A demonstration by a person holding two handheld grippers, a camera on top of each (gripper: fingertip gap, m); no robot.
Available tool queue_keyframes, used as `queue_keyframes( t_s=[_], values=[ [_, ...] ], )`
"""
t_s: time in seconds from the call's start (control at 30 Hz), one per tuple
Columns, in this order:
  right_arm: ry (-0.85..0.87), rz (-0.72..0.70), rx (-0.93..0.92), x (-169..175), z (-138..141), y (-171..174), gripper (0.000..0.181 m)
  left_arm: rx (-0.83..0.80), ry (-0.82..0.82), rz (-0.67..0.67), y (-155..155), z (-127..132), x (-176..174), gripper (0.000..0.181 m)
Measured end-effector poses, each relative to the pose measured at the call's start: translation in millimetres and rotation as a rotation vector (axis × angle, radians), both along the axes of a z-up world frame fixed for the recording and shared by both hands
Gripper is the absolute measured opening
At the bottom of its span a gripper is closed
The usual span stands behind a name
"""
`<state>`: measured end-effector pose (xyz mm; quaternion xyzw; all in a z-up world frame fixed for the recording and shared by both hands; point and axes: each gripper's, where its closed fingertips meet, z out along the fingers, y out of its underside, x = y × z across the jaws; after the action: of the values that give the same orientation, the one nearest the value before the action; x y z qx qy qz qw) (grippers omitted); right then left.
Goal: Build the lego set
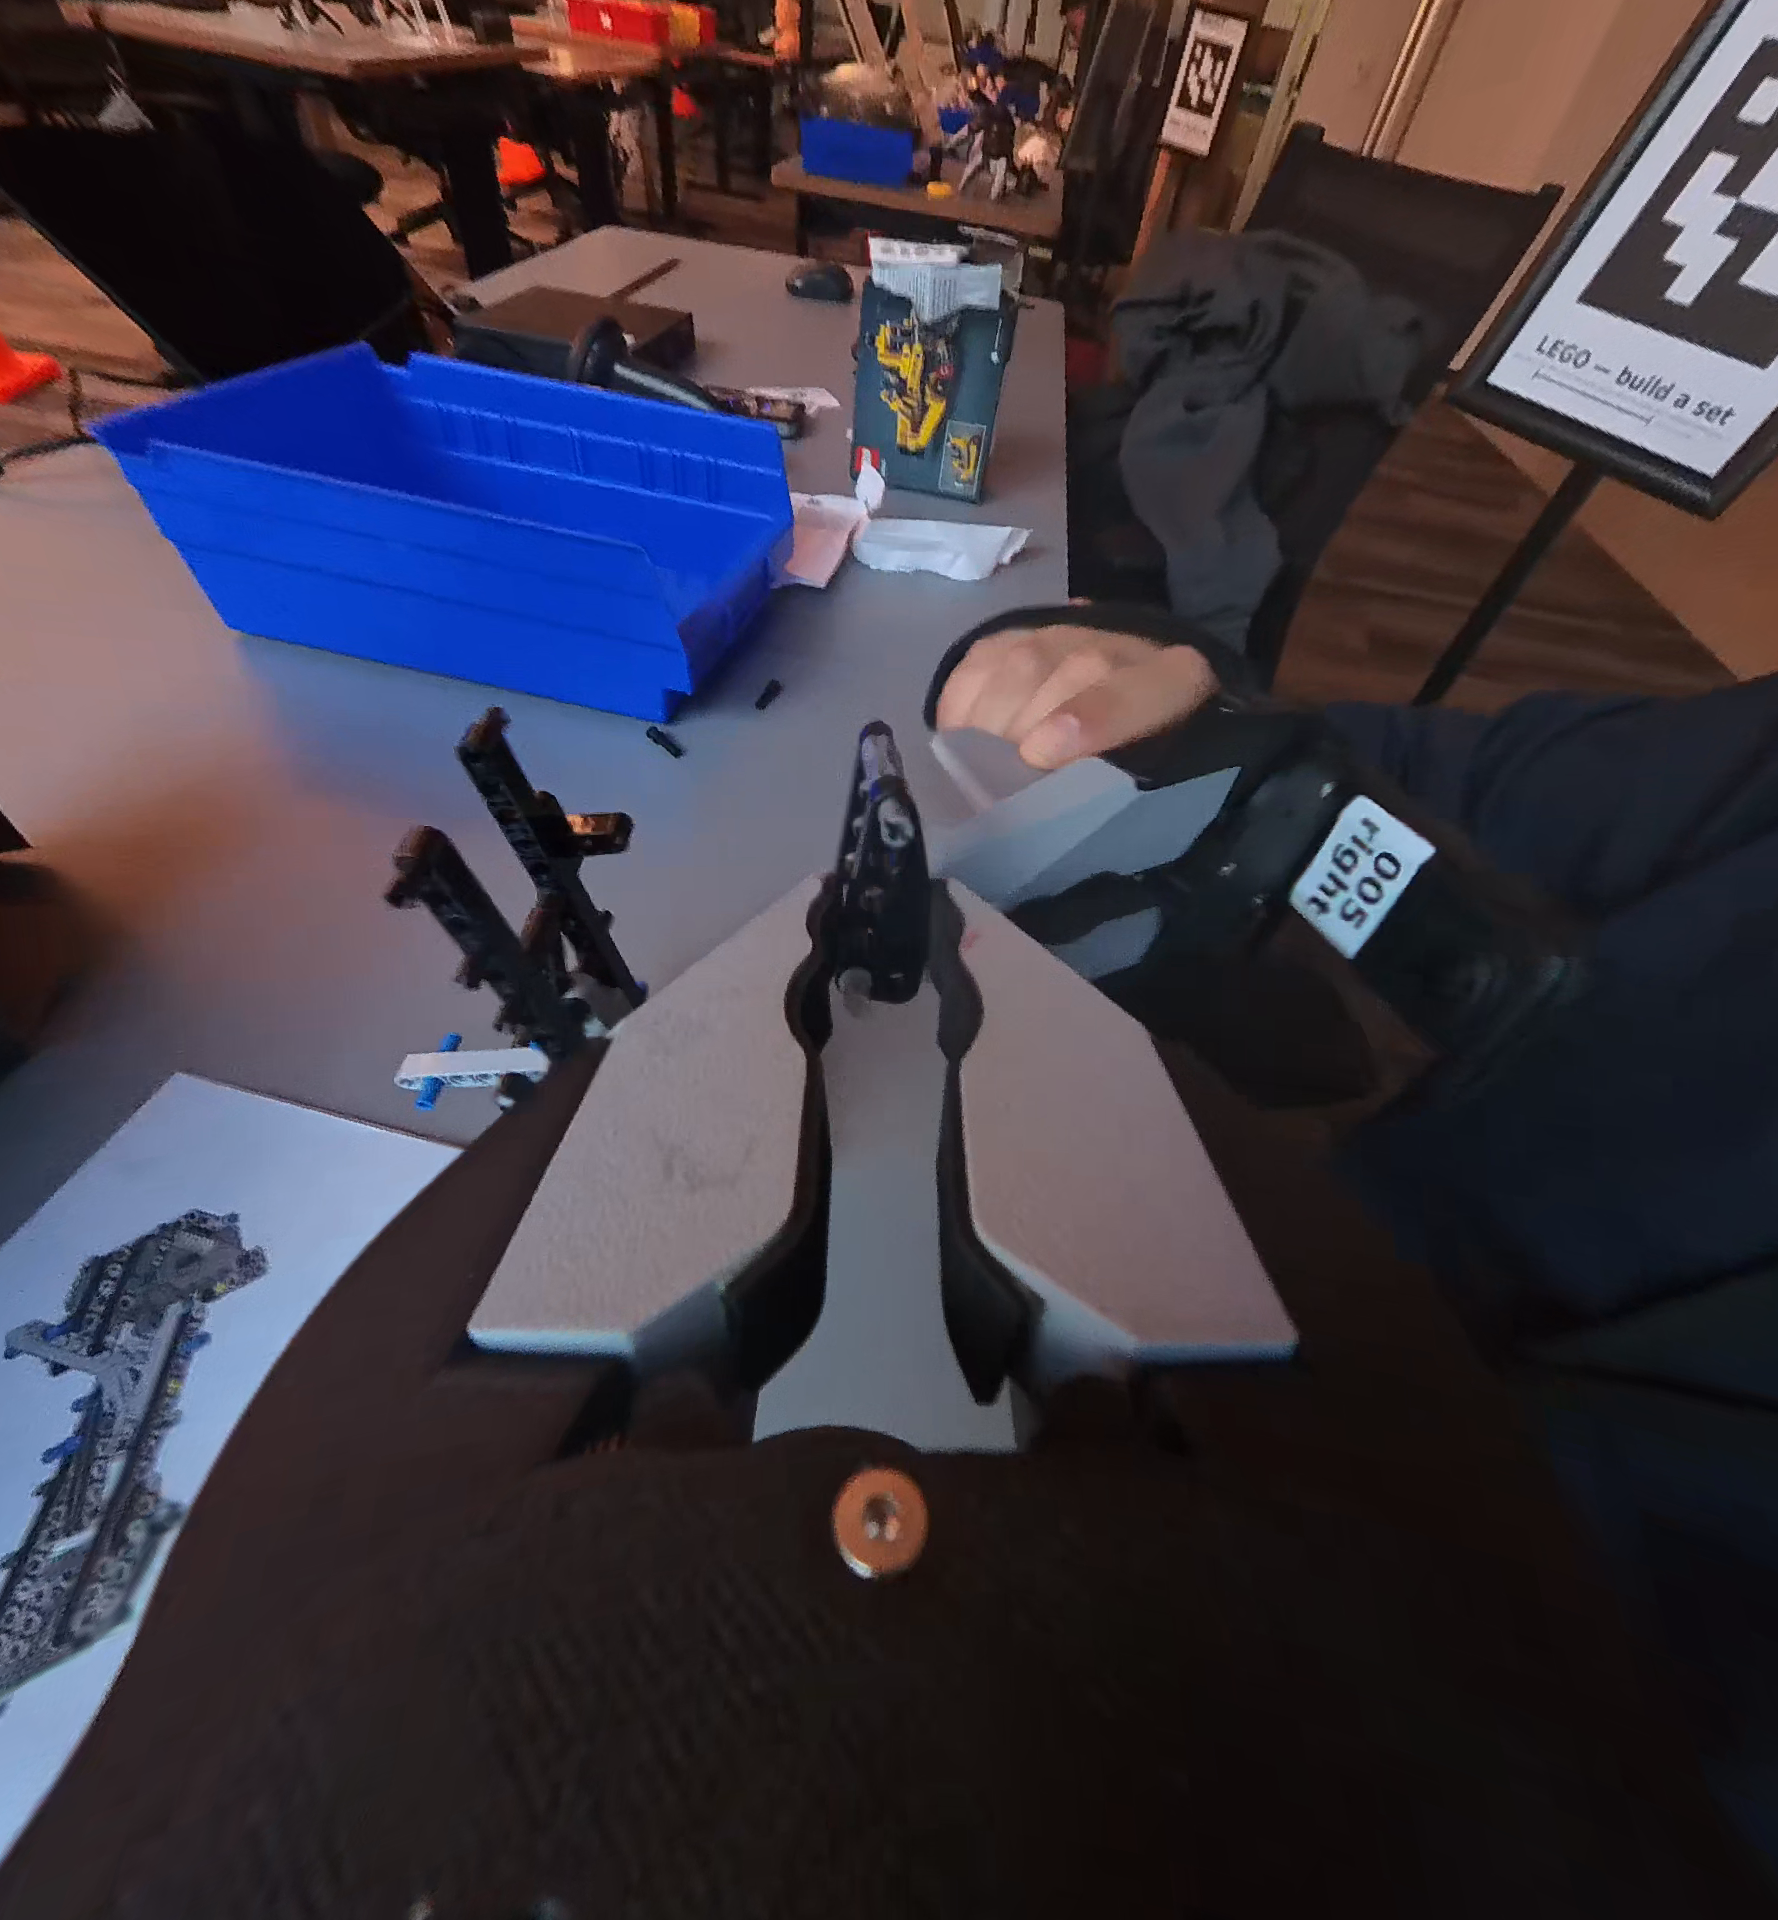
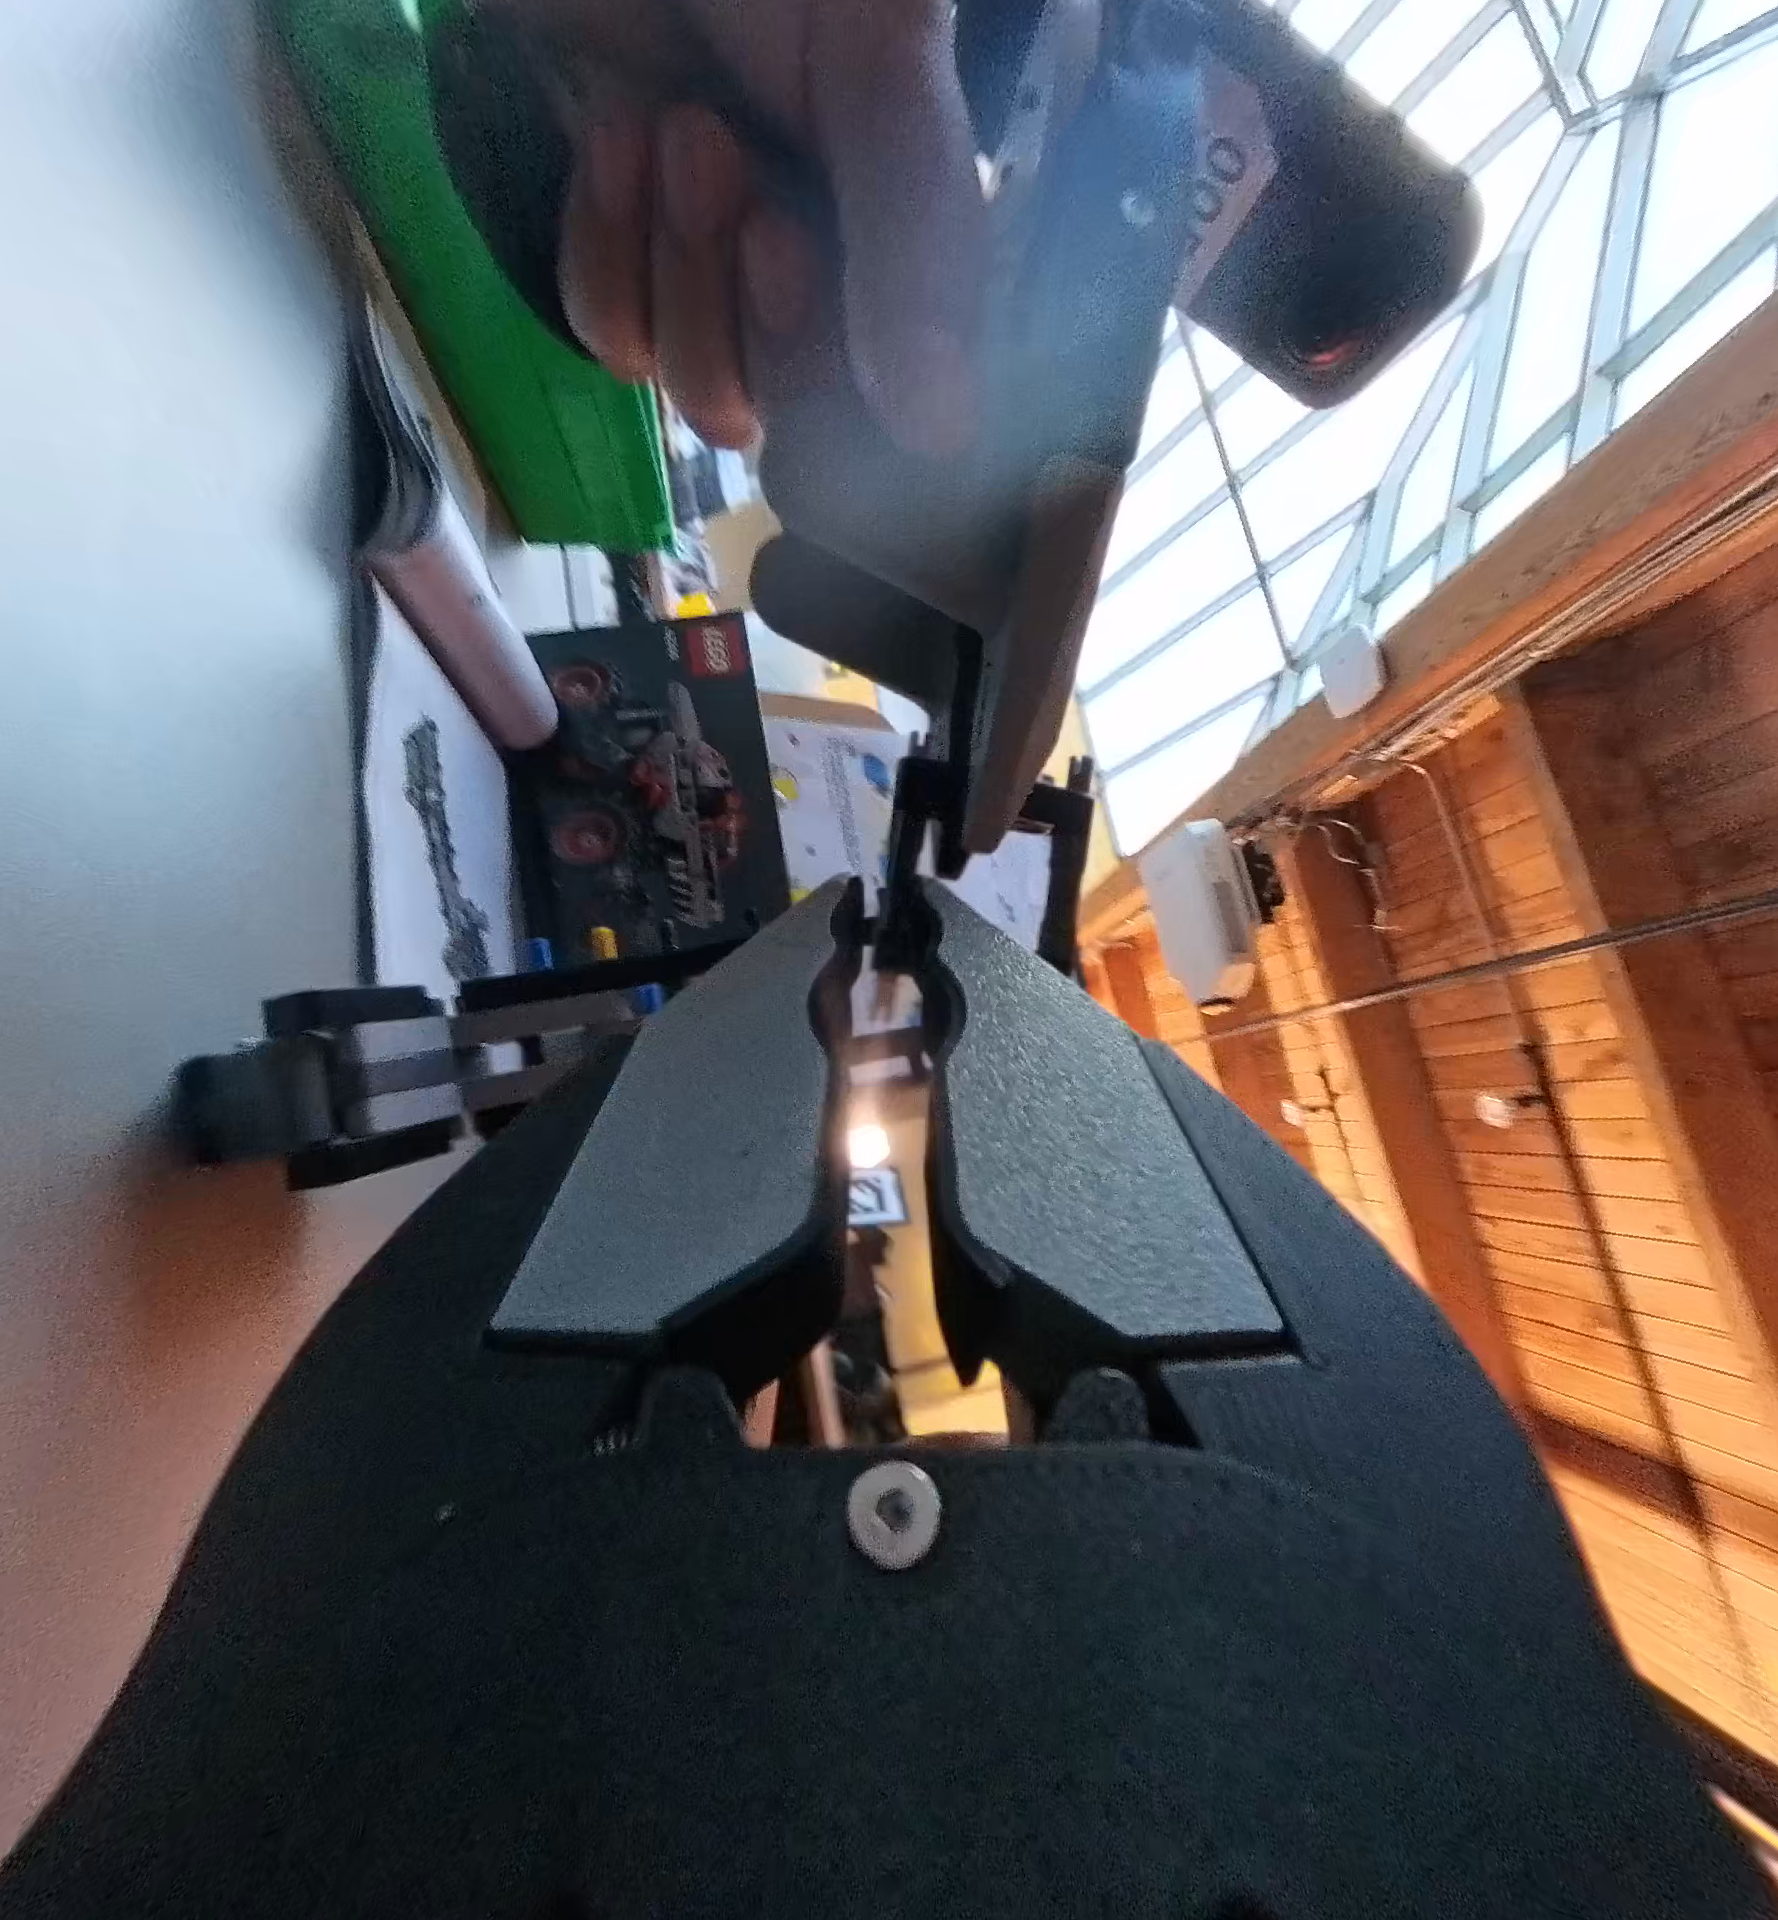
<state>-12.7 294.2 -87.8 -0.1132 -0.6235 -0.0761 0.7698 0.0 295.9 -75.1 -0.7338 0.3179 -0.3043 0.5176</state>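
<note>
gripping a blurred, perhaps black lego piece [image 1: 880, 894].

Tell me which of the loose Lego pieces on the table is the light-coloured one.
The pale grey beam with blue pins, lying flat just beyond the instruction sheet. The beam assembly beside it and the two small pins near the blue bin are black.

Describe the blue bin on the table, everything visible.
The blue bin is an open-topped rectangular tray of smooth, glossy plastic with ribbed walls, a stepped rim and a cut-down front end. It sits flat on the grey table, angled to the view. Its inside is hidden. Nothing grips it; white wrappers lie beside its right end.
</note>
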Motion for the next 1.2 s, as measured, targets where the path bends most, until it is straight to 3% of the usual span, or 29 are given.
queue_keyframes(
  t_s=[0.03, 0.13, 0.27, 0.47, 0.63, 0.87, 1.07, 1.2],
  values=[
    [-0.006, 0.033, -0.041, 3, -2, -1, 0.001, 0.021, -0.010, 0.019, 4, 4, -4, 0.012],
    [0.027, 0.033, -0.276, 15, 0, 22, 0.002, 0.072, -0.047, 0.067, 15, 12, -18, 0.012],
    [0.050, 0.091, -0.691, 19, -6, 56, 0.020, 0.121, -0.090, 0.090, 28, 9, -23, 0.013],
    [0.053, 0.210, -1.075, 6, -15, 78, 0.038, 0.178, -0.093, 0.062, 35, -1, -23, 0.013],
    [0.044, 0.257, -1.145, -4, -19, 74, 0.035, 0.121, -0.110, 0.101, 42, -11, -31, 0.013],
    [0.047, 0.285, -1.177, 0, -23, 78, 0.037, 0.095, -0.227, 0.003, 22, -2, -36, 0.013],
    [0.082, 0.421, -1.239, 19, -9, 83, 0.037, 0.138, -0.214, 0.006, 7, 25, -88, 0.013],
    [0.076, 0.503, -1.310, 23, -4, 96, 0.042, 0.181, -0.138, 0.022, 1, 21, -115, 0.012]
  ],
)
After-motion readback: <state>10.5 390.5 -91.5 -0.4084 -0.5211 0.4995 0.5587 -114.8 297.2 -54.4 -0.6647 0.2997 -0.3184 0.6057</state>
